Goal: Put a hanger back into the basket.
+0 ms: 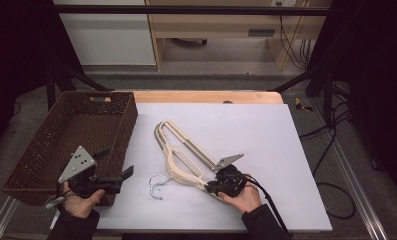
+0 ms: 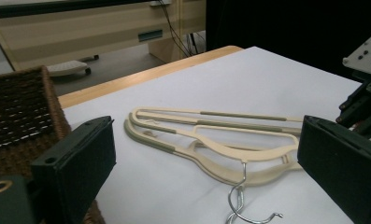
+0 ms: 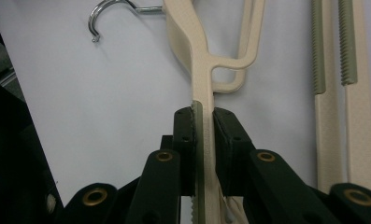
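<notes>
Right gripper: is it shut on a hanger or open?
Shut on a hanger. In the right gripper view, the right gripper has both jaws pressed against a cream hanger arm, with no gap either side.

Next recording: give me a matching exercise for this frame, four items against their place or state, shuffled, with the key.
Items:
1. left tongs
2. right tongs
3. woven basket
4. metal hooks

Place or state:
A. lying on the white table cover between the two hands
B. closed on an arm of a cream hanger
C. brown, standing at the left edge of the table
D. open, holding nothing, next to the basket

Pairs: 1-D, 2-B, 3-C, 4-A
</notes>
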`<state>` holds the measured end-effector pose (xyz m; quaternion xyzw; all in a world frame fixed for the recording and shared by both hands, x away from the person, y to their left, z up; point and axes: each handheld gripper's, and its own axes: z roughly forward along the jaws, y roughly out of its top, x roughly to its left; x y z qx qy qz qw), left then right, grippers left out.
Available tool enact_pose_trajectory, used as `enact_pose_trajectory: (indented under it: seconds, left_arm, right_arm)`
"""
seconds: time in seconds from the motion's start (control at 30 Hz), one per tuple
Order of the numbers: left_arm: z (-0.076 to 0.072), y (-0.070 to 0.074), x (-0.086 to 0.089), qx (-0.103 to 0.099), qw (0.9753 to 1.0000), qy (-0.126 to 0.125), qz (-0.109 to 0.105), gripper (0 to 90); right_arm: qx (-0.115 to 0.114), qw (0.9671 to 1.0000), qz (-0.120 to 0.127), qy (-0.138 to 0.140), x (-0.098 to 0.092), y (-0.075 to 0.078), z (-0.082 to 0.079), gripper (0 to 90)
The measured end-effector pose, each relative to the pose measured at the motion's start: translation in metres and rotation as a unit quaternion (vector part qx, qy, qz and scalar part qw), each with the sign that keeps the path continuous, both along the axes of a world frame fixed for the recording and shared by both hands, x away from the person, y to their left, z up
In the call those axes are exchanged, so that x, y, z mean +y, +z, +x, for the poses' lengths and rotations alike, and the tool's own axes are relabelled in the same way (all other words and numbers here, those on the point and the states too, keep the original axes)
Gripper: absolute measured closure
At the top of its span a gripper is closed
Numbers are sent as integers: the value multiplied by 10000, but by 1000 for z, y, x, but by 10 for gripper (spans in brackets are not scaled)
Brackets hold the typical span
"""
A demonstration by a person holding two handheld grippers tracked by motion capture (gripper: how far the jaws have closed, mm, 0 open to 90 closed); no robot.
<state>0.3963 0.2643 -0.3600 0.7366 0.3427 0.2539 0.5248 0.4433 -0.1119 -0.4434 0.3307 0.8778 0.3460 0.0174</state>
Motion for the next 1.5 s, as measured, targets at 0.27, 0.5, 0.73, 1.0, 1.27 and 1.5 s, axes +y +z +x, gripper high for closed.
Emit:
enact_pose_trajectory:
  seconds: [0.27,0.5,0.73,1.0,1.27,1.5]
  left_arm:
    - [3,-11,-21,158,9992,-257,243,45]
    - [4,-15,-35,207,9979,-444,426,49]
    - [5,-20,-45,285,9964,-570,555,58]
    - [8,-28,-48,491,9964,-545,425,84]
    - [12,-41,-52,764,9950,-607,231,73]
    - [15,-51,-59,803,9940,-641,371,57]
  right_arm:
    - [-67,9998,138,-81,-4,6,-1,800]
    - [-81,9997,237,18,-4,14,-3,800]
    - [-107,9992,363,131,-3,22,-6,801]
    - [-56,9986,514,64,-7,26,-6,801]
    - [-9,9981,615,26,-8,28,-7,801]
    - [-38,9981,614,32,-8,27,-7,801]
